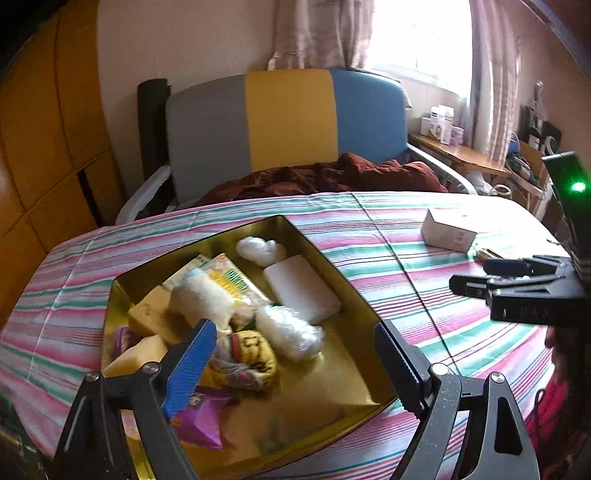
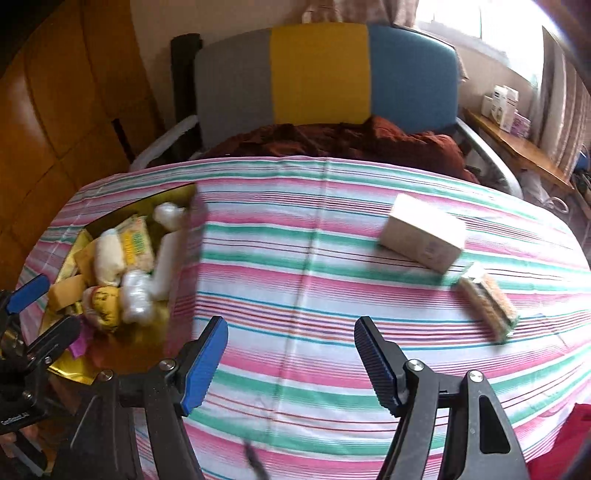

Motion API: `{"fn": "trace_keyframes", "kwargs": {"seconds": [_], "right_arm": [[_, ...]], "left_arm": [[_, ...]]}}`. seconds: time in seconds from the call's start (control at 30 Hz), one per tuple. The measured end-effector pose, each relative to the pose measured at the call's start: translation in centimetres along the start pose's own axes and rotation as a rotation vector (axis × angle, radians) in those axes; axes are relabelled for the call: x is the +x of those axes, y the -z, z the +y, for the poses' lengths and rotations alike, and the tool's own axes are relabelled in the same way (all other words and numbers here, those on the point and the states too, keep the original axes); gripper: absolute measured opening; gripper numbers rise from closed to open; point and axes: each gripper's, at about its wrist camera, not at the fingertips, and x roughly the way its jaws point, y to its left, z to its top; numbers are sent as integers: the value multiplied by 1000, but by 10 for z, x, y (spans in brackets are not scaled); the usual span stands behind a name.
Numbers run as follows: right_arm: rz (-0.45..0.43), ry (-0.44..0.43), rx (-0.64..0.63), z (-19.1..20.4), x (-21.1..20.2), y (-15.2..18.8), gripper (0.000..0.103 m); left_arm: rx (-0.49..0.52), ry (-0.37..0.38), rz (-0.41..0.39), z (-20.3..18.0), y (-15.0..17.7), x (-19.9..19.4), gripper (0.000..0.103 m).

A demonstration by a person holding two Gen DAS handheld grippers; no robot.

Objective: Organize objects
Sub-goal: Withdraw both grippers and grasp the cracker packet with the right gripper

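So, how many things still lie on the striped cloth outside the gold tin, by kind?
White box: 1
Brush: 1
Total: 2, both lying on the striped cloth outside the gold tin.

Daylight enters from the window (image 1: 417, 33) at the upper right, which is overexposed to white. The room is moderately bright with soft shadows. Both views bend strongly at the dark corners. The right wrist view is motion-blurred, especially the white box (image 2: 423, 234); the gold tin (image 1: 332, 258) shows dull reflections.
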Motion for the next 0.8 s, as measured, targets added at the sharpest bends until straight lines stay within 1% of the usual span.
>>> {"fn": "trace_keyframes", "kwargs": {"seconds": [0.1,0.17,0.23,0.4,0.57,0.67,0.8], "right_arm": [[13,19,24,-24,-1,-5,73],[22,41,32,-42,-2,-9,79],[36,53,42,-57,-2,-13,80],[83,125,45,-101,1,-22,83],[154,187,40,-144,19,-27,84],[188,204,37,-162,30,-28,84],[220,208,8,-177,43,-29,85]], "left_arm": [[23,17,0,-10,-4,3,87],[42,31,-1,-18,-8,6,87],[57,44,0,-23,-10,7,87],[95,75,3,-41,-19,15,87],[124,106,16,-57,-26,26,87],[140,118,23,-66,-29,32,87],[154,134,37,-77,-34,41,87]]}}
